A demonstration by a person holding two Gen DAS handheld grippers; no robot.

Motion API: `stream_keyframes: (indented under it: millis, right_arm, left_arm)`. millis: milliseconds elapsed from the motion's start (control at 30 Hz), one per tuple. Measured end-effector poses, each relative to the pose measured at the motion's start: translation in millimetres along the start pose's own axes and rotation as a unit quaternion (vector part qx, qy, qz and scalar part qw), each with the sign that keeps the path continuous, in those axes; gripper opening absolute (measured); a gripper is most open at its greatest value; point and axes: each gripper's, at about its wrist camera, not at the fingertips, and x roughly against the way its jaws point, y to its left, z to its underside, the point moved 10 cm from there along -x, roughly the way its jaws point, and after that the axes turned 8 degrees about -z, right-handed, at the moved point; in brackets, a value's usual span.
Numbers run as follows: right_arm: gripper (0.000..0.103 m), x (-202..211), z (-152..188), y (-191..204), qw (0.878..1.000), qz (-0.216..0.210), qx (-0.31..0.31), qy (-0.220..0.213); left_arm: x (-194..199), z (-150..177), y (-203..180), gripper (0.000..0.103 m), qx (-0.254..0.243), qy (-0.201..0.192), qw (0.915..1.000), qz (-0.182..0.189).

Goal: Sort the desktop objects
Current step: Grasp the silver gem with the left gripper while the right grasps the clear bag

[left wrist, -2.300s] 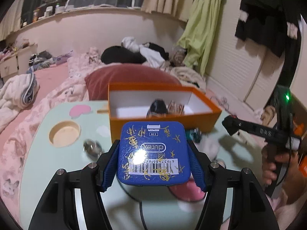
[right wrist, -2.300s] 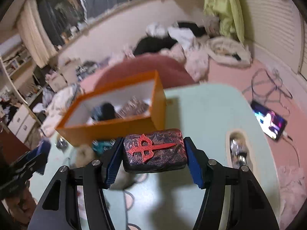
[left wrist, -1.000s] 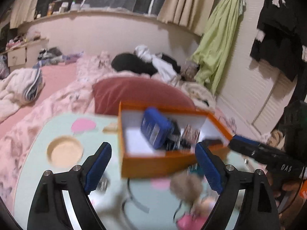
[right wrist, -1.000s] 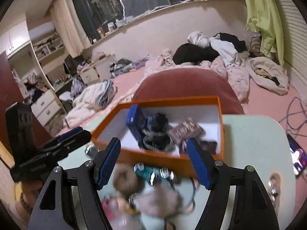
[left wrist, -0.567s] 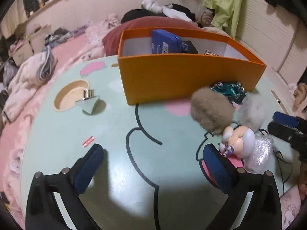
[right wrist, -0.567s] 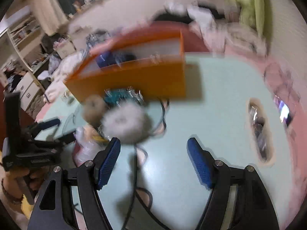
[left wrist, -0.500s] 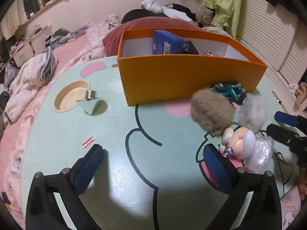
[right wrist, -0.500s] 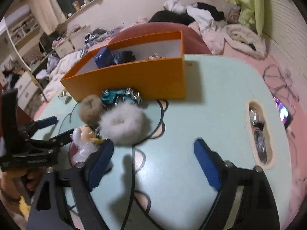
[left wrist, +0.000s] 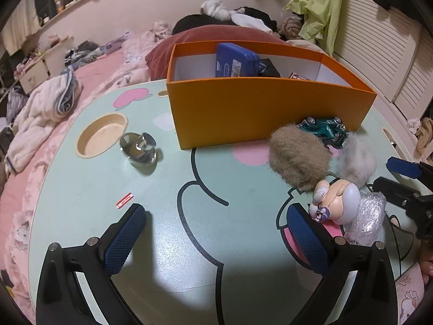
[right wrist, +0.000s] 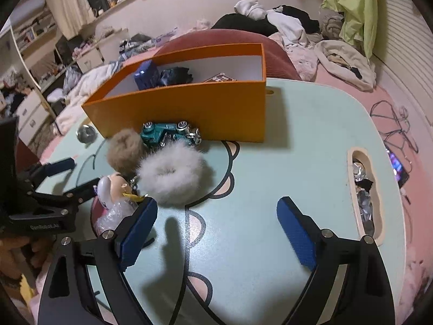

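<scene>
Mint table point(left wrist: 167, 197) bears the toy car point(right wrist: 170, 134) lengthwise along the orange box point(left wrist: 259, 108) (both tongs point(left wrist: 215, 220) point(right wrist: 216, 211) gape empty).

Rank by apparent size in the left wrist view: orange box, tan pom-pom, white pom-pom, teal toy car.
1. orange box, by far the largest.
2. tan pom-pom.
3. white pom-pom and teal toy car: they look about alike, and the pom-poms partly hide the car, so I won't rank them.

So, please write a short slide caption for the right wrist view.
Open right gripper above the table, near white fluffy scrunchie, toy car and orange box.
</scene>
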Motion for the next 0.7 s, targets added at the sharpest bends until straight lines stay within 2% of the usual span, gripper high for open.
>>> stream_keyframes:
  millis: [167,333,433,700]
  right_arm:
    - [0.089,9.5,-2.6,2.3,0.997,-0.067,-0.03,-0.021]
    - [0.077,21.0,-8.9,17.1,0.993,-0.103,-0.017,-0.049]
    - [0.071,18.9,-8.7,29.7,0.991,-0.123,-0.002,-0.042]
    - [0.061,8.7,-2.1,66.6,0.988,-0.139,0.059,-0.016]
  left_arm:
    - [0.5,0.4,0.1,0.103,0.0,0.0,1.0,0.0]
    - [0.9,2.1,2.3,0.103,0.002,0.0,1.0,-0.001]
    - [3.1,3.0,4.8,0.103,0.006,0.0,1.0,-0.003]
    - [5.5,2.3,15.0,0.103,0.032,-0.006,0.9995,-0.001]
